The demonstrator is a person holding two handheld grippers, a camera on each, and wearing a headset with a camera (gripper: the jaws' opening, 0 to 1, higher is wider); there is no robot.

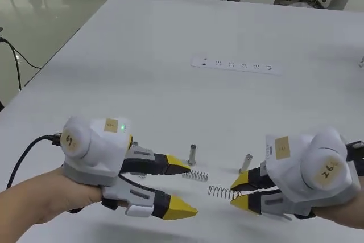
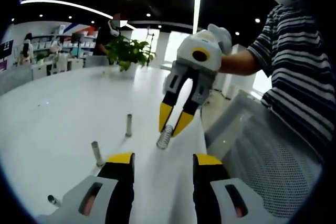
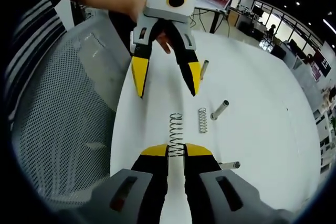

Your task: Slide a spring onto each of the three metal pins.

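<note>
Right gripper view, lower middle: the right gripper [image 3: 176, 150] pinches one end of a thin spring [image 3: 176, 124], which points up the frame toward the left gripper [image 3: 167, 94], whose jaws stand wide apart. A second spring [image 3: 202, 120] lies right of centre beside a pin [image 3: 219, 109]. The spring looks light and bendy, so a soft hold near its end seems best.

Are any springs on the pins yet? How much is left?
Nothing is done yet: the three pins look bare. The right gripper pinches one spring by its end; the left gripper is open. A second spring lies on the table. All three pins are left to do.
</note>
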